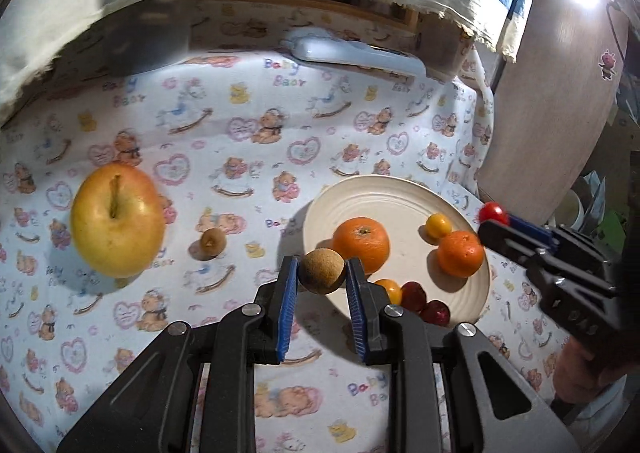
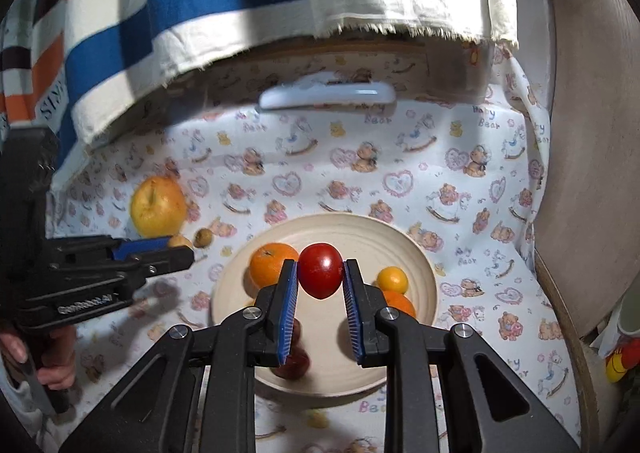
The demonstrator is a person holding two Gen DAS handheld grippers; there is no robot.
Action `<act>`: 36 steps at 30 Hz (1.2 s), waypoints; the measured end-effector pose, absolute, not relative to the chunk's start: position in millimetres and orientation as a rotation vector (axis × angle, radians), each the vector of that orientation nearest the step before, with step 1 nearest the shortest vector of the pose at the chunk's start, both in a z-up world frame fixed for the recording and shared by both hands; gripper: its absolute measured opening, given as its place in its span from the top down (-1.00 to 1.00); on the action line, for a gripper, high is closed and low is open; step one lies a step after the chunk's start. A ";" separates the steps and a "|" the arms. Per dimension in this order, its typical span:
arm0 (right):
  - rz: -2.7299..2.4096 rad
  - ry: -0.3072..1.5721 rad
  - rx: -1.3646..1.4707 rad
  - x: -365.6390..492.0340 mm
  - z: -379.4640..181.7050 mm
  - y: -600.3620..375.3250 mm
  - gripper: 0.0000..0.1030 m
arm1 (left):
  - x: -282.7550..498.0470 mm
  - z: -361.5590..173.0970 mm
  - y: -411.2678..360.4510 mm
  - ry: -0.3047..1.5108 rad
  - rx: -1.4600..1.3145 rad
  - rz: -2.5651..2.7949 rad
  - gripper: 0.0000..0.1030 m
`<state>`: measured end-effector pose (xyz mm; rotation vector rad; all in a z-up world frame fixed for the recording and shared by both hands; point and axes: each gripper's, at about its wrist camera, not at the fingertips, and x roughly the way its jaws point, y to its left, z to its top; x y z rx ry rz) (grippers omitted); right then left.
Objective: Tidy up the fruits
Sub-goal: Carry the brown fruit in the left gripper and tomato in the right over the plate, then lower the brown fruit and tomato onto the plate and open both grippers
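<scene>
We are loading the plate (image 2: 416, 253): our right claw (image 2: 321, 276) grips a red tomato (image 2: 320, 273) above it, our left claw (image 1: 321, 273) grips a brown fruit (image 1: 321, 270) at its near-left rim. Next, lower and release both.

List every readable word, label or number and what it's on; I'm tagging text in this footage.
"Baby Bear": printed repeatedly on the white teddy-bear-patterned tablecloth.
White lettering on the black left gripper body: too blurred to read.
Embossed digits on the black right gripper body: unclear.
Dark letters on the blue, orange and cream striped cloth: cut off, unreadable.
</scene>
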<state>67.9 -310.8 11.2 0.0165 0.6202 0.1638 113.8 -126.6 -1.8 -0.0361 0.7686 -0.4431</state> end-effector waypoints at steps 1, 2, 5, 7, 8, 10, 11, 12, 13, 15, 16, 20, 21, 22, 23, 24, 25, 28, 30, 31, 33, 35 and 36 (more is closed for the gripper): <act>0.157 0.634 0.020 69.9 8.7 -312.0 0.54 | 115.0 -2.7 -130.2 0.776 -0.029 -0.450 0.54; 0.167 0.653 0.028 72.3 6.6 -313.0 0.54 | 115.7 -3.7 -133.0 0.782 -0.020 -0.450 0.54; 0.213 0.694 0.059 75.2 3.9 -315.1 0.54 | 117.2 -7.1 -137.6 0.787 -0.005 -0.447 0.54; 0.240 0.708 0.062 75.4 2.8 -313.3 0.54 | 119.8 -10.9 -138.8 0.799 -0.015 -0.452 0.54; 0.252 0.714 0.066 75.4 2.2 -312.5 0.54 | 120.8 -12.6 -139.6 0.805 -0.018 -0.455 0.54; 0.265 0.723 0.067 75.4 0.4 -309.9 0.54 | 122.6 -16.3 -142.2 0.813 -0.016 -0.457 0.54; 0.268 0.725 0.064 75.2 -0.3 -308.8 0.54 | 123.0 -17.2 -143.3 0.811 -0.014 -0.453 0.54; 0.269 0.727 0.062 75.1 -1.4 -307.7 0.54 | 123.4 -18.1 -144.0 0.809 -0.015 -0.448 0.54; 0.270 0.731 0.063 75.2 -2.3 -307.2 0.54 | 124.2 -19.1 -145.0 0.808 -0.018 -0.448 0.54; 0.288 0.753 0.072 76.6 -5.2 -306.1 0.54 | 125.1 -20.4 -147.1 0.807 -0.021 -0.456 0.54; 0.300 0.763 0.079 77.2 -6.0 -305.9 0.54 | 124.9 -20.8 -148.0 0.801 -0.018 -0.454 0.54; 0.312 0.831 0.086 79.6 -12.6 -302.6 0.54 | 125.7 -24.2 -149.1 0.793 -0.003 -0.443 0.54; 0.327 0.834 0.089 78.8 -12.6 -301.2 0.54 | 126.5 -25.5 -148.7 0.797 -0.006 -0.445 0.54; 0.332 0.833 0.086 78.1 -12.3 -300.0 0.54 | 127.3 -26.6 -148.7 0.800 -0.008 -0.445 0.54; 0.334 0.830 0.077 76.7 -11.8 -298.2 0.54 | 127.8 -27.5 -149.0 0.802 -0.007 -0.445 0.54; 0.338 0.827 0.065 75.2 -11.7 -296.0 0.54 | 128.0 -28.3 -149.3 0.803 -0.005 -0.445 0.54; 0.343 0.828 0.059 74.6 -11.7 -294.8 0.54 | 128.1 -28.7 -149.9 0.803 -0.004 -0.443 0.54; 0.357 0.840 0.051 74.7 -12.9 -291.2 0.54 | 127.5 -29.1 -150.5 0.796 0.003 -0.427 0.49; 0.344 0.840 0.035 74.6 -13.8 -289.3 0.54 | 127.8 -28.8 -148.8 0.798 -0.005 -0.429 0.48; 0.342 0.839 0.032 74.7 -13.5 -289.1 0.54 | 127.7 -28.3 -147.8 0.797 -0.008 -0.430 0.45; 0.346 0.841 0.035 74.5 -13.2 -288.9 0.54 | 126.6 -26.4 -146.2 0.789 -0.011 -0.424 0.36; 0.351 0.838 0.032 73.6 -12.7 -287.2 0.54 | 123.8 -23.0 -143.9 0.775 -0.011 -0.420 0.21; 0.354 0.837 0.027 72.9 -12.6 -285.8 0.54 | 122.2 -20.9 -142.4 0.767 -0.012 -0.415 0.10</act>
